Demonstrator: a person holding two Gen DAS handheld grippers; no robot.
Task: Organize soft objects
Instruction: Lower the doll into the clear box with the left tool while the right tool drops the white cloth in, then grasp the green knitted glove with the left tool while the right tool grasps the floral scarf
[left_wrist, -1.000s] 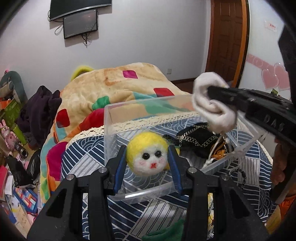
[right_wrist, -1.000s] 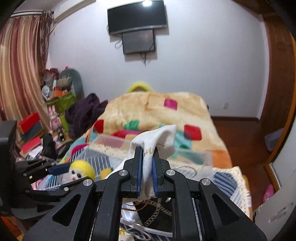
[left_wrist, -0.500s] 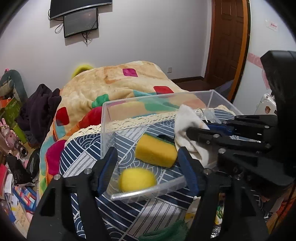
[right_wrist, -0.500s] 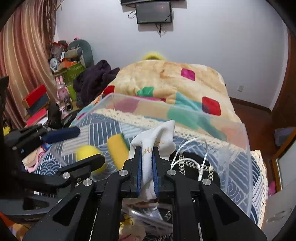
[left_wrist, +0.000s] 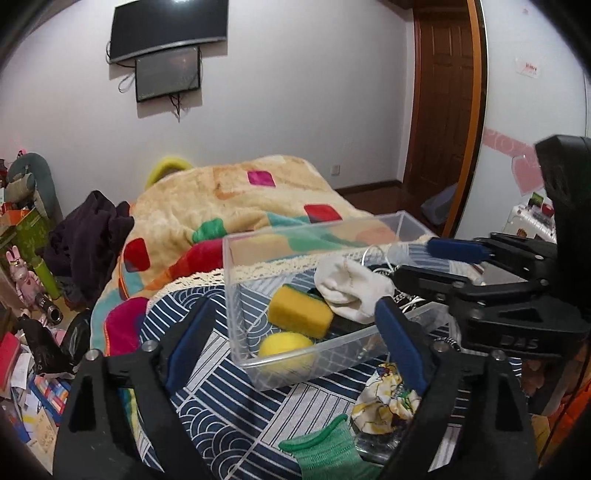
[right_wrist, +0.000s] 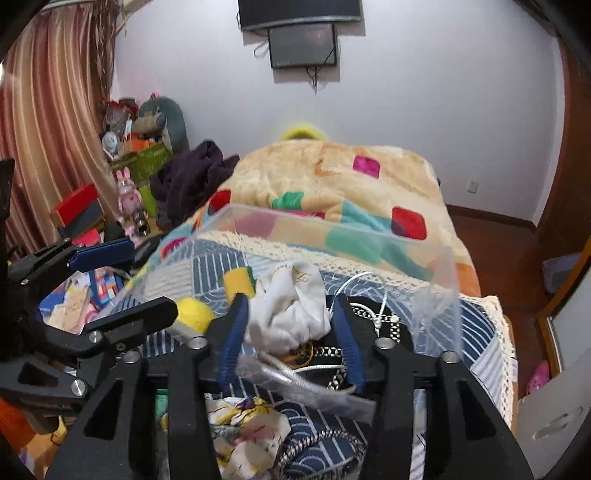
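Note:
A clear plastic box stands on the patterned blue cloth. Inside lie a yellow felt ball, a yellow sponge and a crumpled white cloth. My left gripper is open and empty in front of the box. My right gripper is open, its jaws on either side of the white cloth and apart from it; it also shows in the left wrist view.
A green knit piece and a floral fabric lie on the cloth before the box. Black chained items and a white cord sit in the box's right half. A colourful blanket covers the bed behind; clutter fills the floor at left.
My left gripper let go of the yellow felt ball into the box and drew back. My right gripper lowered the white cloth into the box and opened, releasing it.

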